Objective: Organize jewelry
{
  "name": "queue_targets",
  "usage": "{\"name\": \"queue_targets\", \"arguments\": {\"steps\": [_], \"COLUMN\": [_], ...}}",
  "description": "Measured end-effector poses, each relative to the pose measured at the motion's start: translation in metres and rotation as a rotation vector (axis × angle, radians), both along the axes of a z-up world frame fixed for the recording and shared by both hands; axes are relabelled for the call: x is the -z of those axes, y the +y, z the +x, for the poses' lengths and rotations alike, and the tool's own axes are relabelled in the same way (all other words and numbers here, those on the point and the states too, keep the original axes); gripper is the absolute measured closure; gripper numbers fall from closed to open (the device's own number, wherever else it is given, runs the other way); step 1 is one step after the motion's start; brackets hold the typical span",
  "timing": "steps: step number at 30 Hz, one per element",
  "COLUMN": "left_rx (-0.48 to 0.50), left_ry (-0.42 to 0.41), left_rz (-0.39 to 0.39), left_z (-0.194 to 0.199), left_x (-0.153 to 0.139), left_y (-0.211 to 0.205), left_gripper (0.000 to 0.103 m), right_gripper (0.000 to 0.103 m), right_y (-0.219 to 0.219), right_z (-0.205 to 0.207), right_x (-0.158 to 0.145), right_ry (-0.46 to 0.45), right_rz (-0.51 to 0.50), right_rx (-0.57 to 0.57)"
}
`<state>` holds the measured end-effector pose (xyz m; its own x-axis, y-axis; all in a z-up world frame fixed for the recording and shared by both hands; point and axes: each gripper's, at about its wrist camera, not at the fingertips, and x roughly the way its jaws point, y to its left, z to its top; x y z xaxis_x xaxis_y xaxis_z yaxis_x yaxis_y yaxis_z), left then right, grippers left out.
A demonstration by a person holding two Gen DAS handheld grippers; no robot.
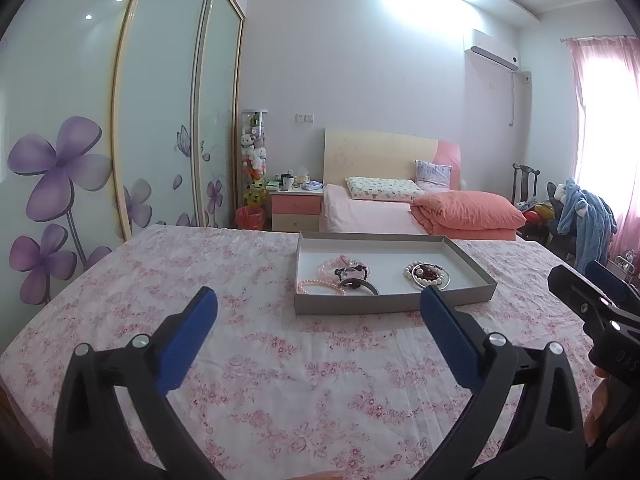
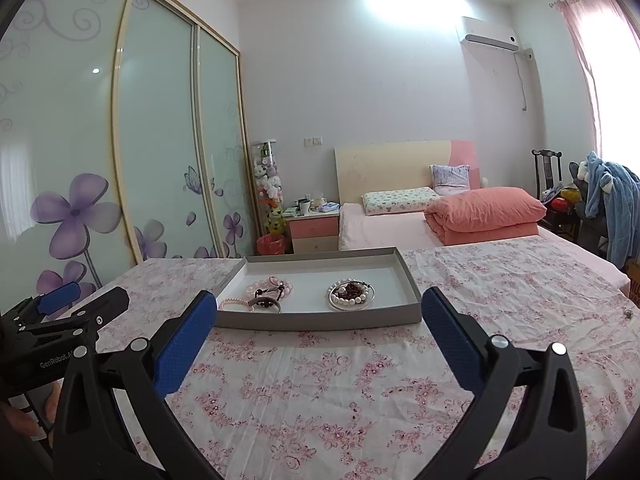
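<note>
A shallow grey cardboard tray point(image 1: 394, 305) point(image 2: 320, 322) lies on the floral cloth. In its left part sits a heap of pink bead bracelets, a pearl string and a metal bangle point(image 1: 344, 276) point(image 2: 266, 294). In its middle sits a second heap of white pearls and dark red beads with a metal ring point(image 1: 428, 274) point(image 2: 352, 294). My left gripper point(image 1: 318, 300) is open and empty, short of the tray's near wall. My right gripper point(image 2: 320, 306) is open and empty, just before the tray. A small metal piece point(image 2: 629, 313) lies on the cloth at far right.
The floral cloth point(image 1: 280, 360) covers the surface. Behind are a bed with an orange quilt point(image 1: 468, 208), a pink nightstand point(image 1: 296, 208), a sliding wardrobe point(image 1: 100, 140), and a chair with blue clothes point(image 1: 584, 216). The other gripper shows at each view's edge point(image 1: 592, 300) point(image 2: 60, 312).
</note>
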<state>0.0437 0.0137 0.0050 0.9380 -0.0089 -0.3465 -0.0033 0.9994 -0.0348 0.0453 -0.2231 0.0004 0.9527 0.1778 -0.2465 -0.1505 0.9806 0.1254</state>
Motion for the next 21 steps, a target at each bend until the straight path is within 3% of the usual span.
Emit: {"name": "queue_targets", "arguments": {"steps": [21], "left_rx": [0.001], "left_ry": [0.005], "left_rz": [-0.001], "left_z": [0.0008], "left_x": [0.0021], "left_y": [-0.0001], "left_gripper": [0.004], "right_gripper": [0.002], "right_y": [0.0025], "right_z": [0.0013], "right_x": [0.0004], "right_ry": [0.01], "right_rz": [0.003], "right_rx": [-0.003]}}
